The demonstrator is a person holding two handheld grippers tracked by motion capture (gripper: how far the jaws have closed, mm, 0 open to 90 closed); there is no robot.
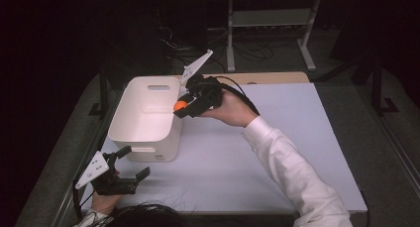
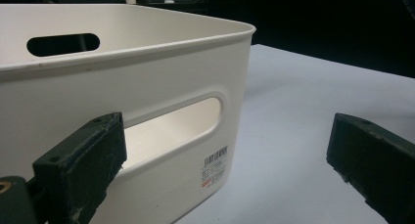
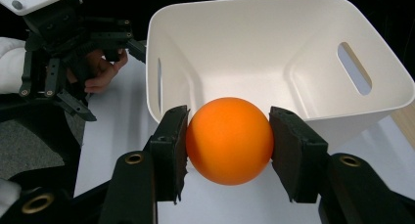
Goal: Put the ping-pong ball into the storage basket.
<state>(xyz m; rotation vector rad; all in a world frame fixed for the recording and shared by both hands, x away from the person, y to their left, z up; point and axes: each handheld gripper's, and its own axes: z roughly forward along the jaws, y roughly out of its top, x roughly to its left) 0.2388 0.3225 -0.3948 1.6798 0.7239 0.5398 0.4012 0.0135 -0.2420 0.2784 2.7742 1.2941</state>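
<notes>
High view: right gripper clamped on orange ball at white bin rim, left gripper spread beside bin; release inside judged next.

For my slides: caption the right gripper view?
Right tongs clamp an orange ball before an empty white bin.

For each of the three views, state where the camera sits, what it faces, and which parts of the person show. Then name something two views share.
High view: above the person's side, facing down on the table; both forearms, left gripper, right gripper.
Left gripper view: on the left gripper, facing the white bin; open jaws.
Right gripper view: facing the bin's inside; jaws clamp the orange ball.
Shared: bin and ball, high and right gripper views.
</notes>
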